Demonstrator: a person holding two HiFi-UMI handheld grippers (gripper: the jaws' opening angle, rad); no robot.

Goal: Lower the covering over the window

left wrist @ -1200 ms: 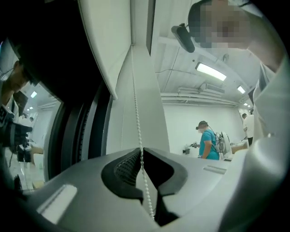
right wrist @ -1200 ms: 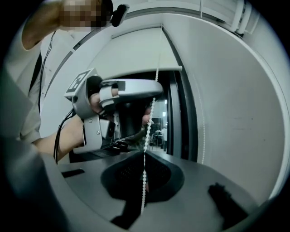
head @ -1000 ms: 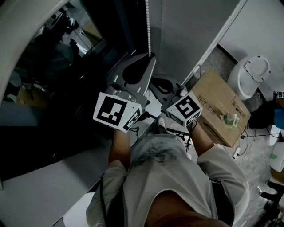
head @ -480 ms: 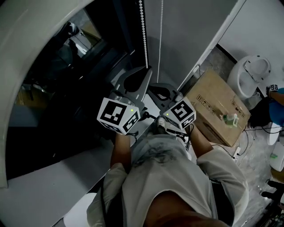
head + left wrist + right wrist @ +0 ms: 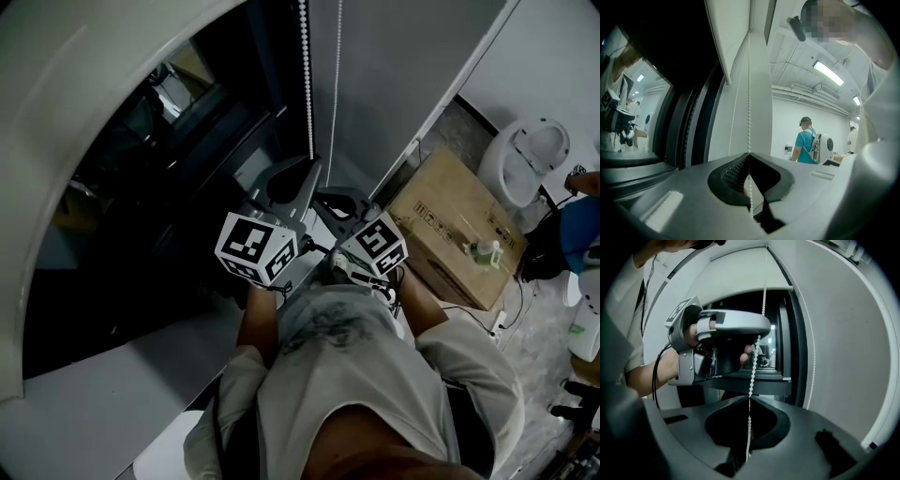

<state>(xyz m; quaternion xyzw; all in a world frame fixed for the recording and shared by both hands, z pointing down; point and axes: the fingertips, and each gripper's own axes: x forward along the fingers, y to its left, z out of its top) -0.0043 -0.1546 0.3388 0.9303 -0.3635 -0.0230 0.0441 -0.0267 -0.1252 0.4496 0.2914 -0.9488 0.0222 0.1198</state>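
From the head view, more of the bead chain (image 5: 306,84) shows above my hands than a second ago. The pale blind (image 5: 47,122) now spreads further across the dark window (image 5: 141,197). My left tongs (image 5: 312,161) and right tongs (image 5: 325,194) sit a little lower in the picture and closer together. The chain's length runs straight up and away from the left tips, with its second strand (image 5: 338,75) just beside it. A cardboard box (image 5: 459,225) lies on the floor to the right.

In the left gripper view, my left tongs (image 5: 749,157) are clenched on the chain (image 5: 749,93). It stands upright, rising from the pinched tips to the top edge, and a short bit hangs below them.

In the right gripper view, my right tongs (image 5: 750,398) are clenched on the same strand (image 5: 754,362). From there it climbs, leaning slightly right, past the tips of the left tongs (image 5: 754,341) just above. It goes on up in front of the blind's (image 5: 731,273) lower edge. The other strand (image 5: 812,333) hangs free against the wall to the right.
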